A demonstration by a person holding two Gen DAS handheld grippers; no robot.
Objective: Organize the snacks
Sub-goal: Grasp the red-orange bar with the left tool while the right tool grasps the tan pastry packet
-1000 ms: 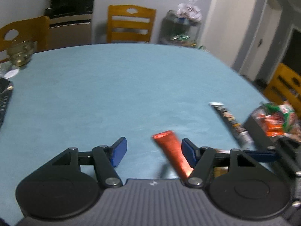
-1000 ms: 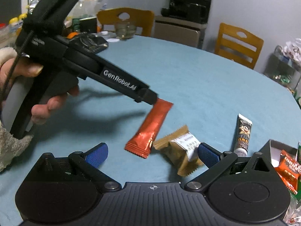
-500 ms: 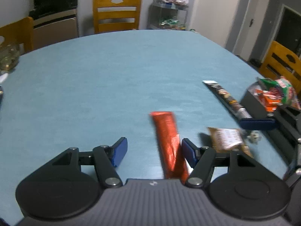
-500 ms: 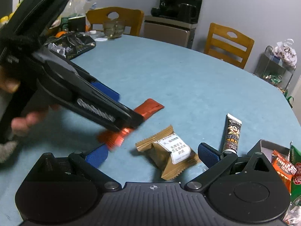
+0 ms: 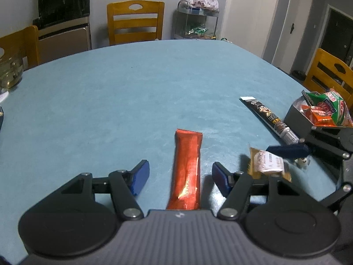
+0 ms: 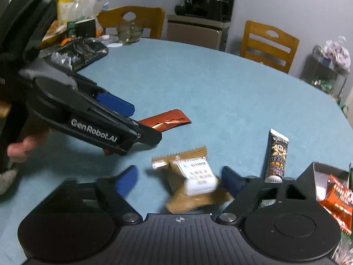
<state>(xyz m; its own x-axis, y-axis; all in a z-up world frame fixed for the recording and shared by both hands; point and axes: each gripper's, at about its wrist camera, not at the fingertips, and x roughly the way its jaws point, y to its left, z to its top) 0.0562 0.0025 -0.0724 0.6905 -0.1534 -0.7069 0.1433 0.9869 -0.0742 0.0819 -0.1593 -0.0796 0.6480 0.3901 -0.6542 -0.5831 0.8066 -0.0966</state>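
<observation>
Two grabs going at once here. Red stick packet (image 5: pixel 187 172) lies flat on the blue table (image 5: pixel 132 88), lengthwise between the pads of the left gripper (image 5: pixel 179 180). Its jaws are closing but there's clear gap on both sides, so nothing pinched yet. Brown cookie wrapper (image 6: pixel 192 181) sits just right of it, between the right gripper (image 6: pixel 178 180) fingers; those jaws are closing too, and the wrapper looks blurred and tipped up against the right-hand pad, though I can't tell if it's actually gripped.

Further out: a black tube snack (image 6: pixel 275 156) lying near the grey box (image 5: pixel 296 119), which already has orange and green packs in it, so that's my guess for where everything ends up.

What could go wrong, imo:
- flat foil packet hugging the tabletop, pads might slide over it or just crumple an edge
- puffy wrapper could squirt out sideways as the jaws close
- both grippers are crowded together, so lifting at once could knock one into the other or shove the tube
</observation>
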